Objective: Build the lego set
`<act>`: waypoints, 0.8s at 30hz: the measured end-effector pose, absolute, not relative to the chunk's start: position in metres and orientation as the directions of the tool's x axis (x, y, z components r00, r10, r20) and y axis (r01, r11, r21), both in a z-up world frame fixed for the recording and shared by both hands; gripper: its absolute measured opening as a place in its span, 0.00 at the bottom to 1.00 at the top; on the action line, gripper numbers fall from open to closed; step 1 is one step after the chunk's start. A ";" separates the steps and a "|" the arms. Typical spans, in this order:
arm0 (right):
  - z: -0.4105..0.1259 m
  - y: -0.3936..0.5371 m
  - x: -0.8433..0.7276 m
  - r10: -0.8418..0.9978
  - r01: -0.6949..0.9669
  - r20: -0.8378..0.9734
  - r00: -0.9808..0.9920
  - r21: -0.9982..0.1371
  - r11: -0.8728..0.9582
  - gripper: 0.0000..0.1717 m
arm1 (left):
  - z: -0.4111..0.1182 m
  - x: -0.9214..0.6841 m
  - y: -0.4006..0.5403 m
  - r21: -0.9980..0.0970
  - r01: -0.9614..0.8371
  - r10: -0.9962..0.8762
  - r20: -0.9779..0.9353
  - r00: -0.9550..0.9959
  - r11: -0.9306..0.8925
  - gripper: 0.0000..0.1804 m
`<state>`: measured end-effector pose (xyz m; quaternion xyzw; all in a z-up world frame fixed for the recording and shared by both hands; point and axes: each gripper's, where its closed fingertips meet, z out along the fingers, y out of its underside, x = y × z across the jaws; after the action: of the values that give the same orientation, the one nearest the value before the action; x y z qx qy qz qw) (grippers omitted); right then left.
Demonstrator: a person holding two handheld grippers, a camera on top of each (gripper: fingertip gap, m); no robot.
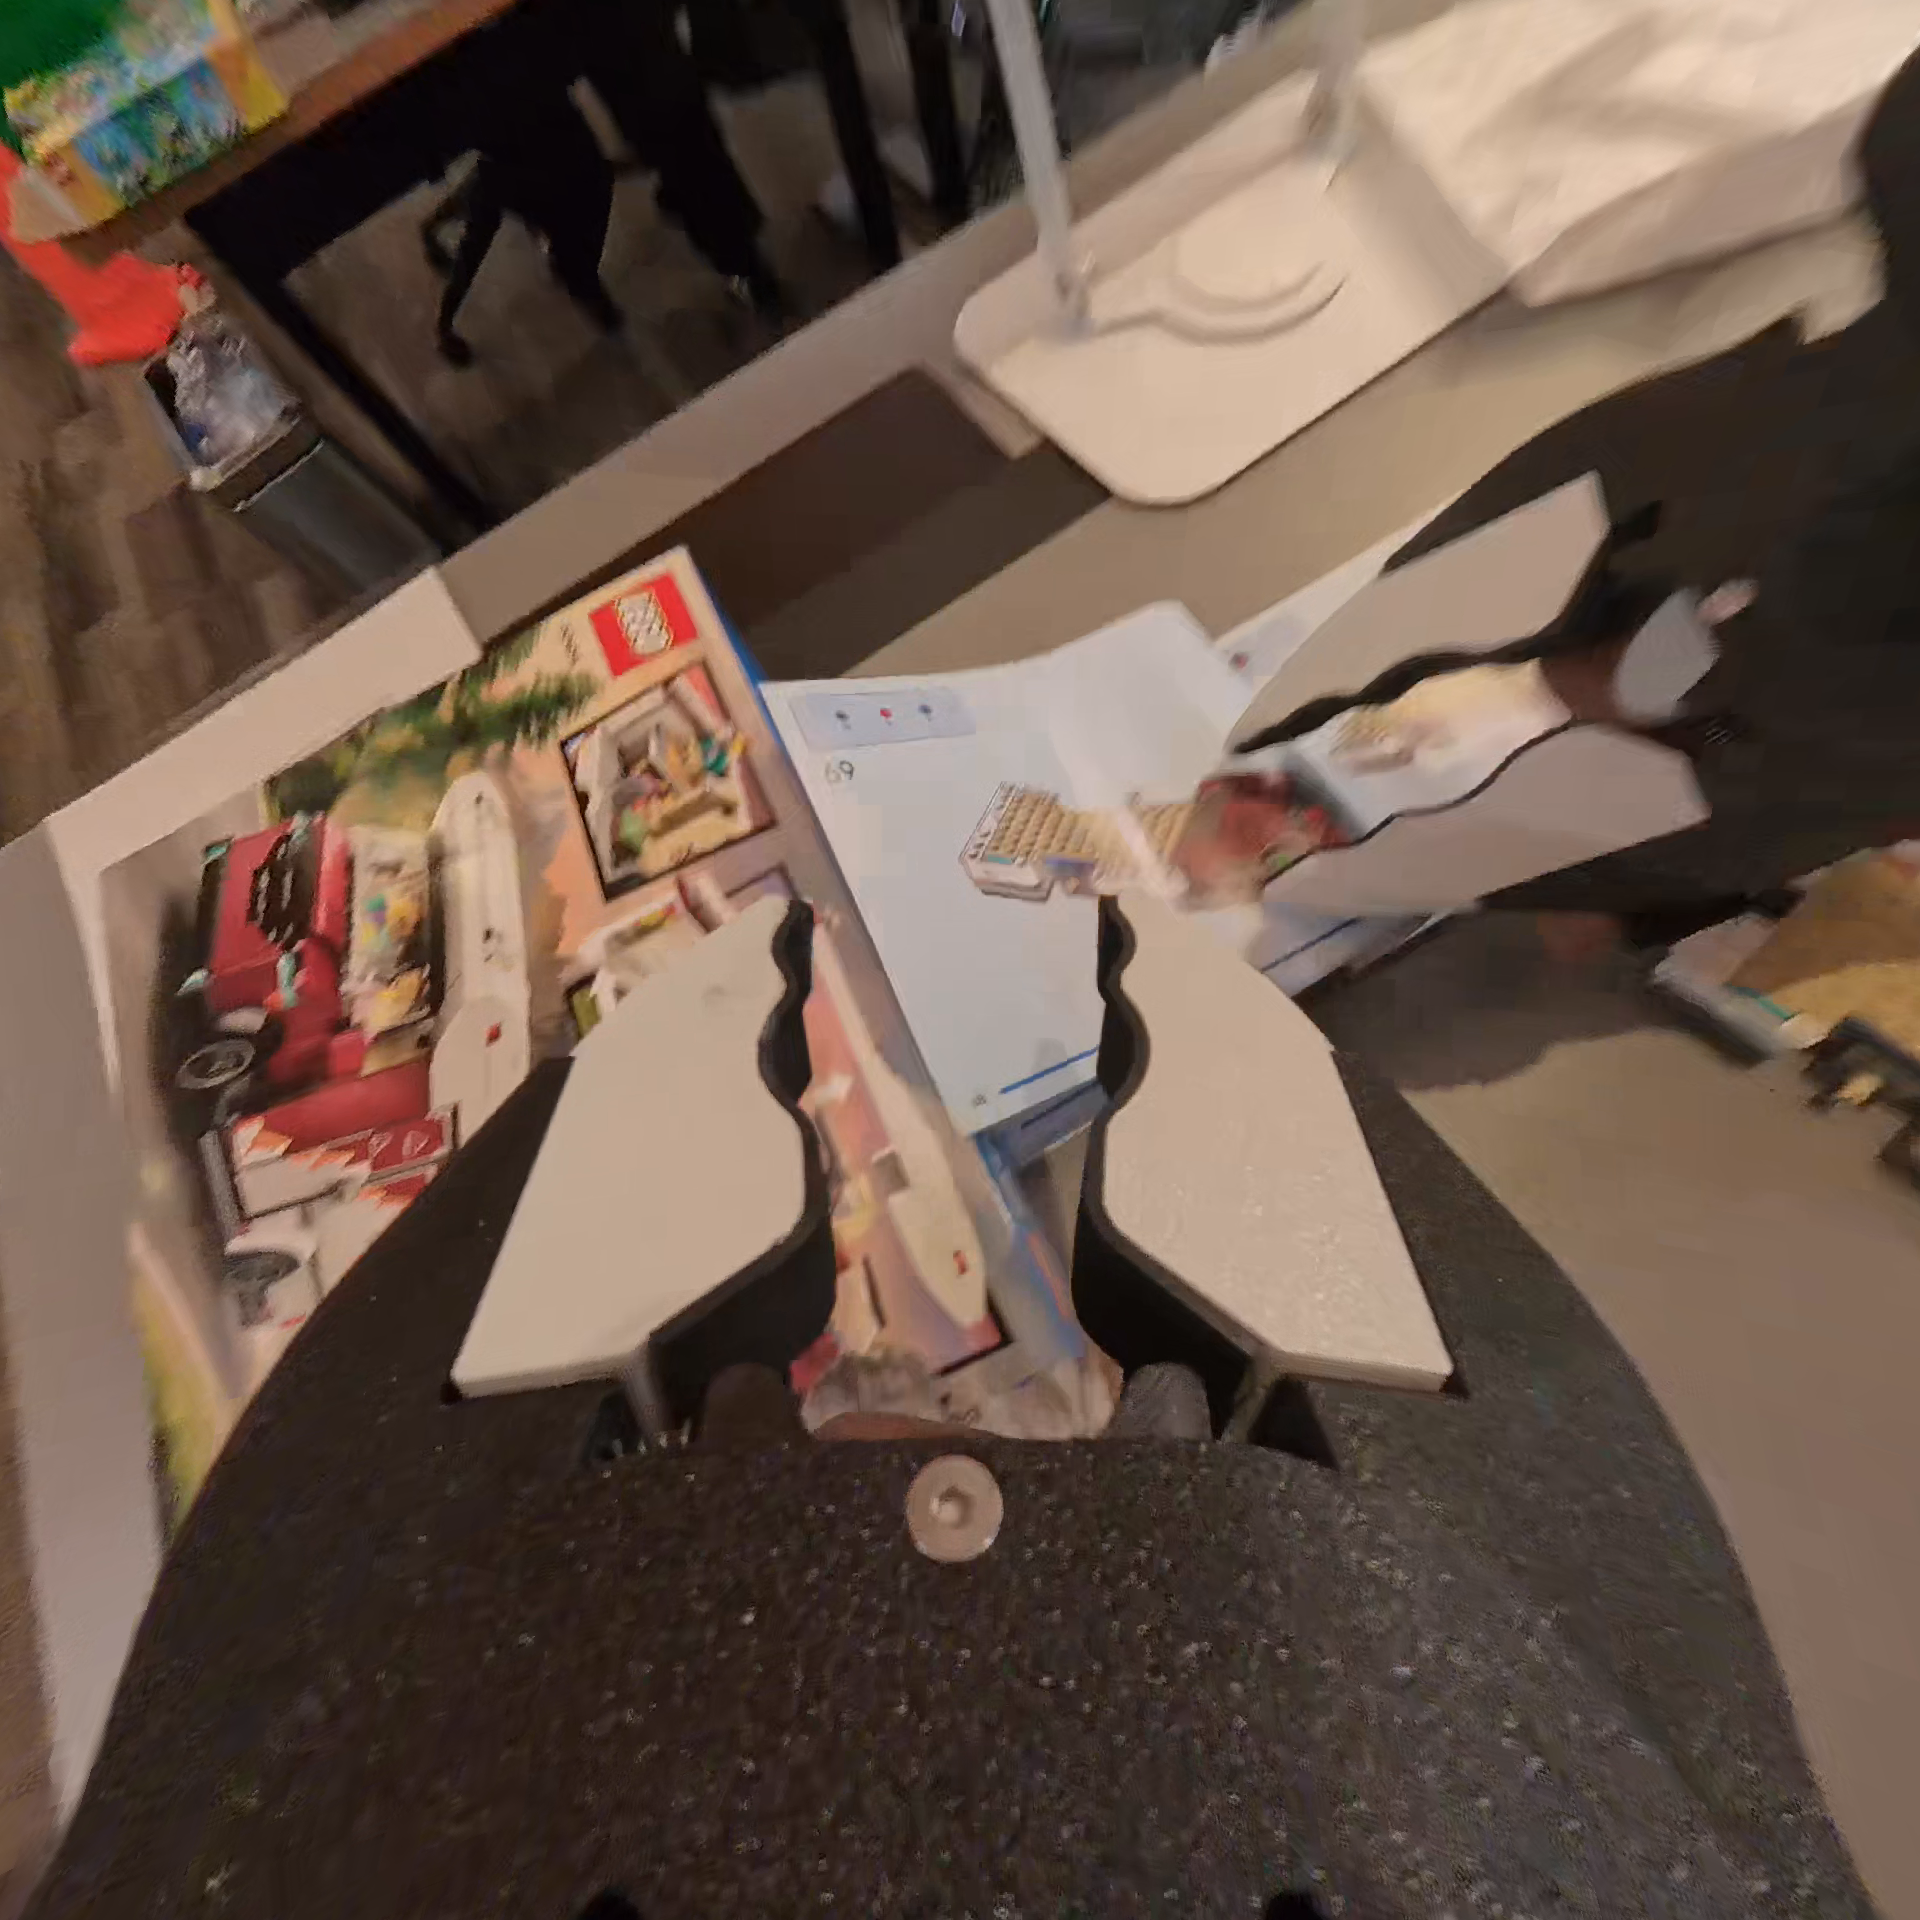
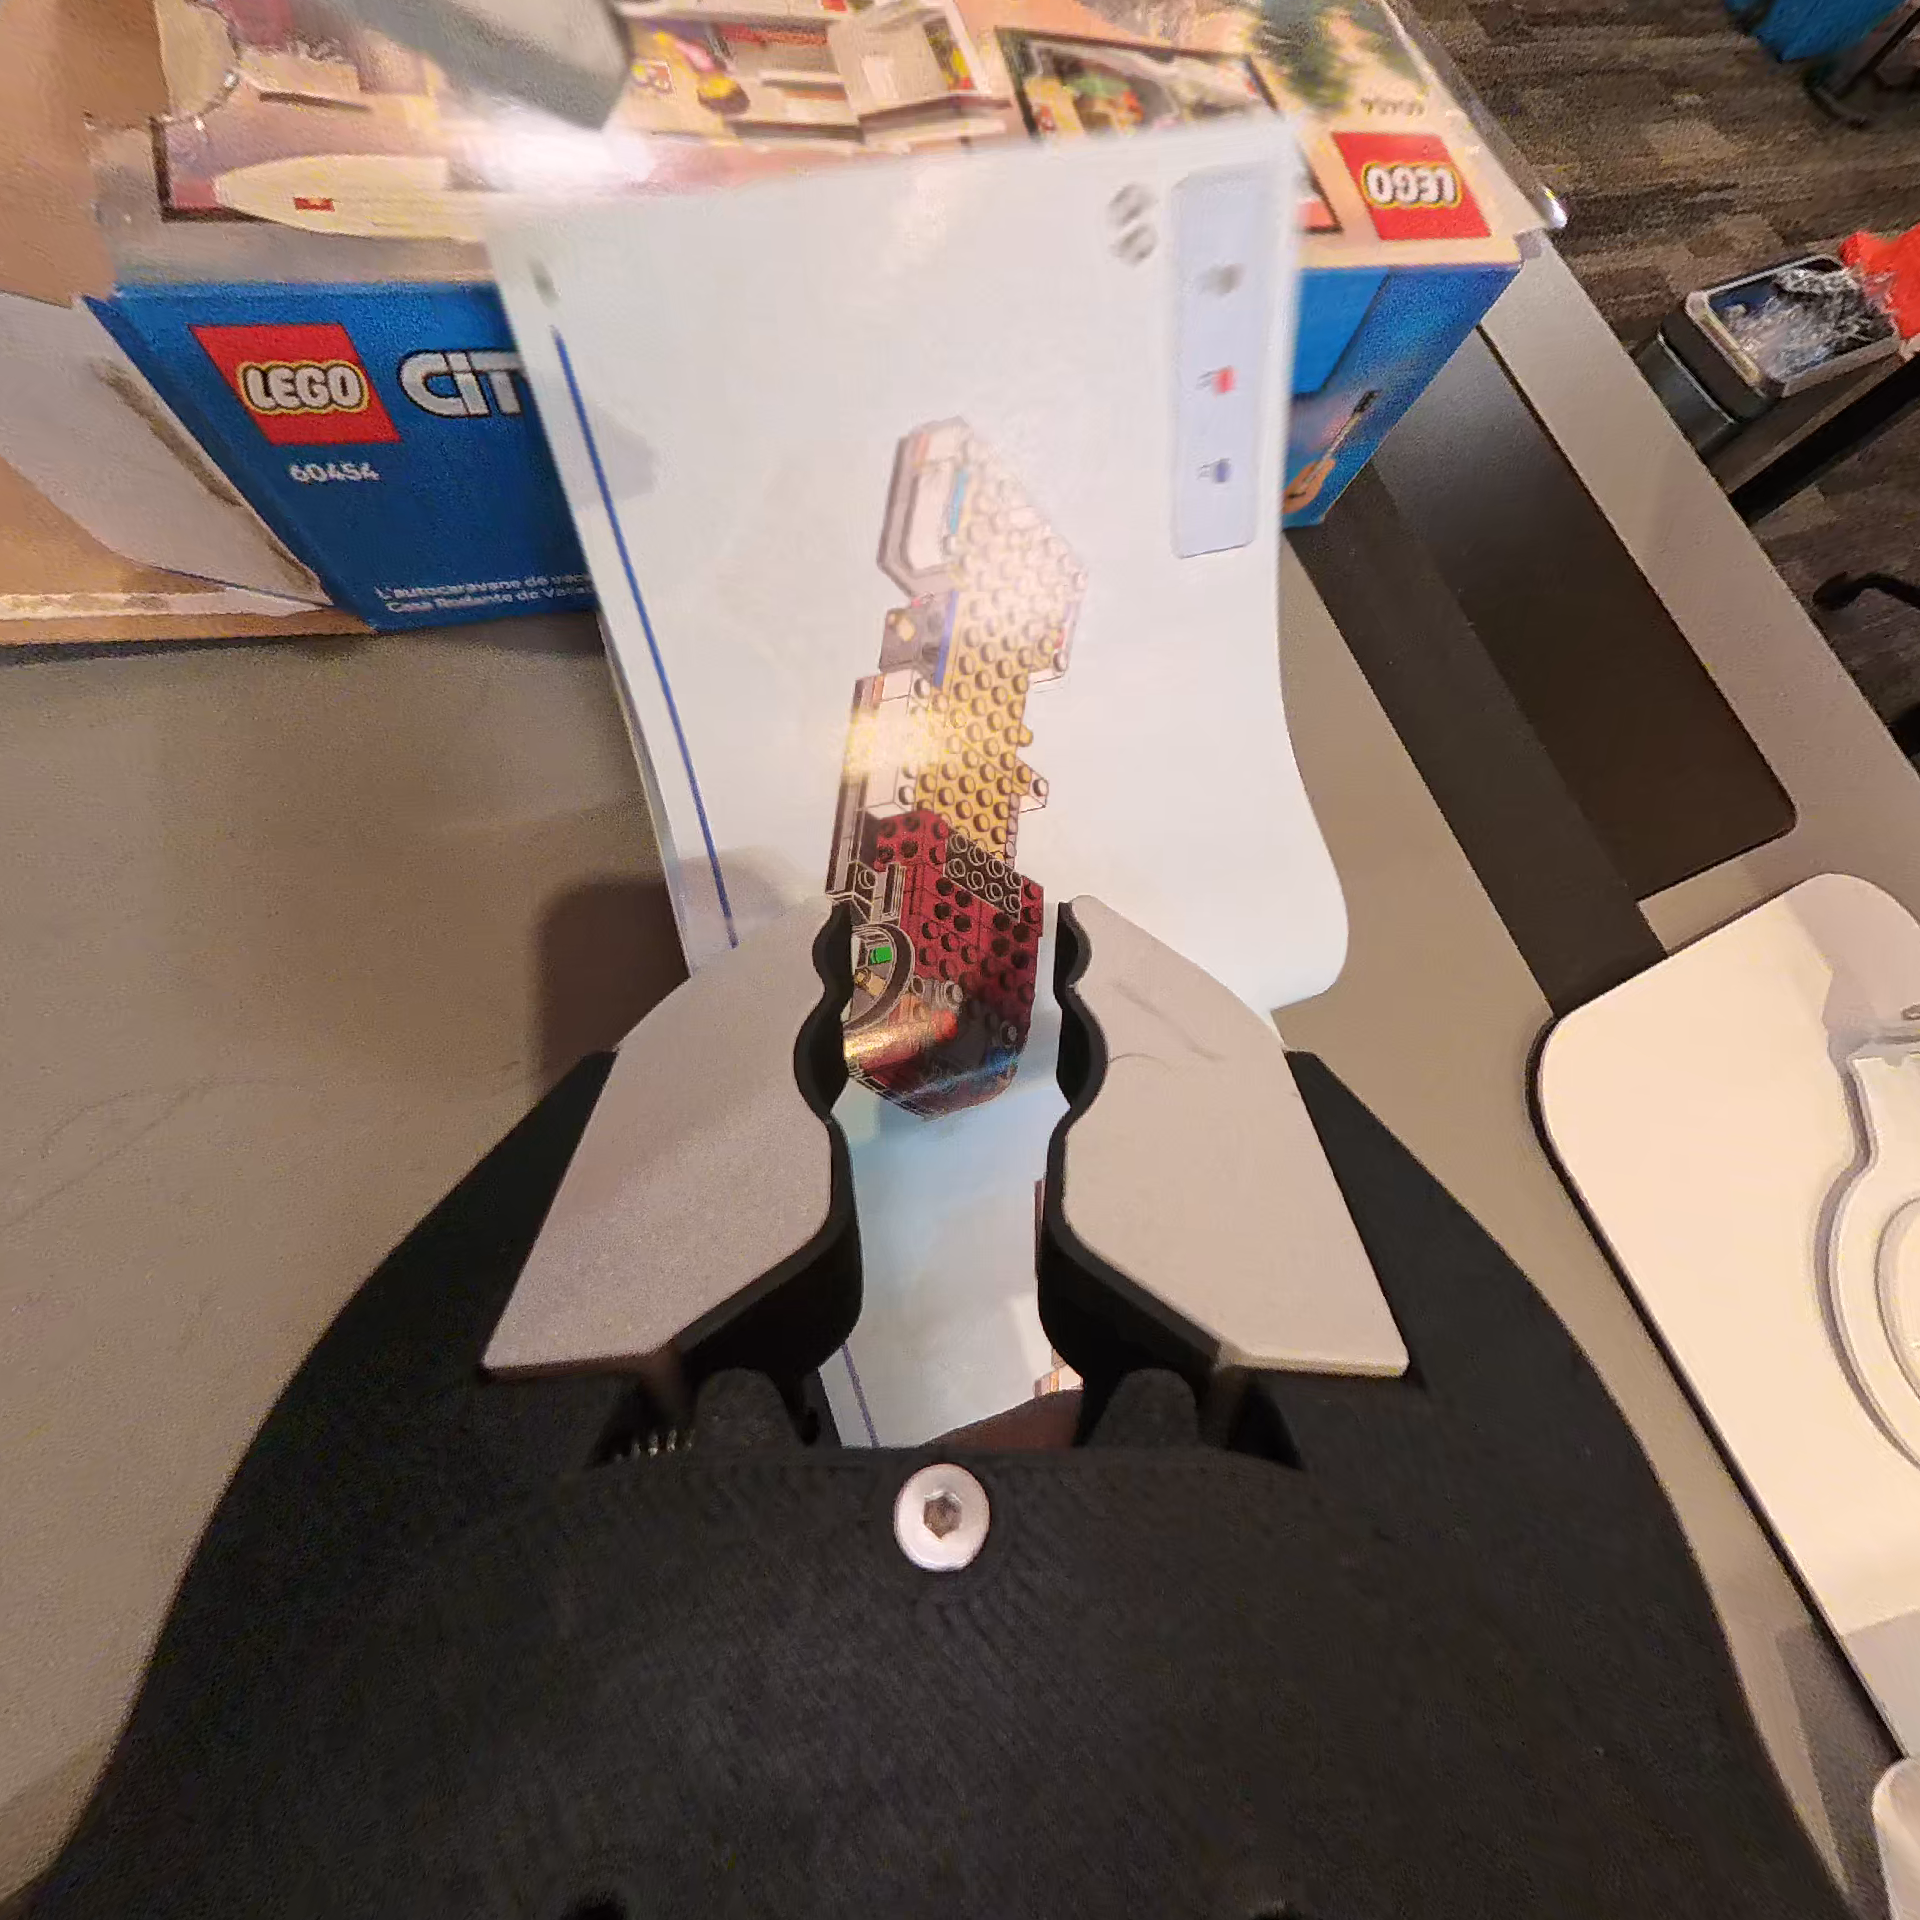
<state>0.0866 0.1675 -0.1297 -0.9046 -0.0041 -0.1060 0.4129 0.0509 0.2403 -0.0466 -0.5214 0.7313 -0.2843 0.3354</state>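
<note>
My left gripper (image 1: pixel 951 920) is open and holds nothing. It hovers above the right edge of a printed toy box (image 1: pixel 416 883) and a pale blue instruction booklet page (image 1: pixel 935 790). My right gripper (image 2: pixel 956 920) is open, its fingers (image 2: pixel 1164 1091) apart on either side of the picture on the same page (image 2: pixel 883 364). The page curls upward ahead of it and leans toward the box's blue side (image 2: pixel 416 468). In the left wrist view the right gripper (image 1: pixel 1257 805) reaches in from the right over the page, blurred.
The box and booklet lie on a grey table (image 2: pixel 260 883) with a dark recess (image 2: pixel 1507 644). A white stand base (image 1: pixel 1195 343) sits at the back, also at the right in the right wrist view (image 2: pixel 1714 1143). More printed papers (image 1: pixel 1818 956) lie right. A bin (image 1: pixel 239 405) stands on the floor.
</note>
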 end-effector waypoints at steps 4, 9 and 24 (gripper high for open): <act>-0.130 0.166 0.087 -0.082 0.091 0.192 0.978 -0.746 -0.660 0.22 | -0.078 0.032 0.266 -0.578 -0.721 -0.918 -0.324 -0.228 0.382 0.40; -0.130 0.165 0.085 -0.075 0.092 0.188 0.979 -0.745 -0.661 0.22 | -0.084 0.009 0.280 -0.498 -0.778 -0.887 -0.433 -0.158 0.382 0.44; -0.132 0.164 0.085 -0.072 0.088 0.181 0.981 -0.743 -0.664 0.22 | -0.149 -0.051 0.248 -0.524 -0.810 -0.965 -0.154 -0.214 0.263 0.18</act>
<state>0.0847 0.1643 -0.1317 -0.9069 -0.0045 -0.0979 0.4099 -0.0513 0.2482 -0.1493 -0.5833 0.7607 -0.1680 0.2301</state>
